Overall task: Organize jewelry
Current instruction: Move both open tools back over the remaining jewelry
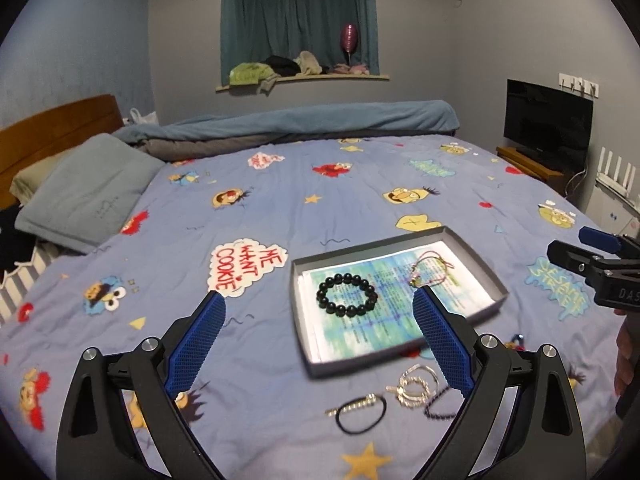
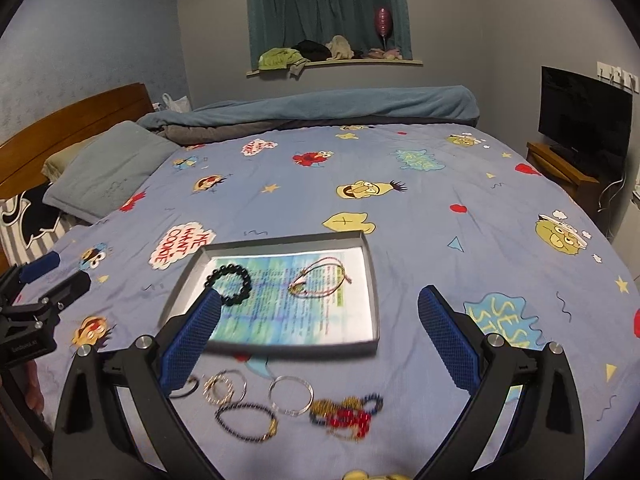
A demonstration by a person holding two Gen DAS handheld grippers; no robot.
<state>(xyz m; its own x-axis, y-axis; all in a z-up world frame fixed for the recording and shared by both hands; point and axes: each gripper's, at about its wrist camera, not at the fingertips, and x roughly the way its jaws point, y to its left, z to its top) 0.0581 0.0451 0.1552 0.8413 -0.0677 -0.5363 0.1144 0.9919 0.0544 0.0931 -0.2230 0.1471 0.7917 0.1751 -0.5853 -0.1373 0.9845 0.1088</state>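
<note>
Now both grippers' fingers (image 1: 216, 312) wide apart, empty, w/ black bead bracelet (image 1: 347, 294) in tray (image 1: 486, 272).

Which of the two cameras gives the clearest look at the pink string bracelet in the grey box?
The right wrist view. There the pink string bracelet lies fully exposed in the grey box, loop and charm visible. In the left wrist view, the bracelet sits further off, and one blue finger of the left tongs covers its near end.
</note>
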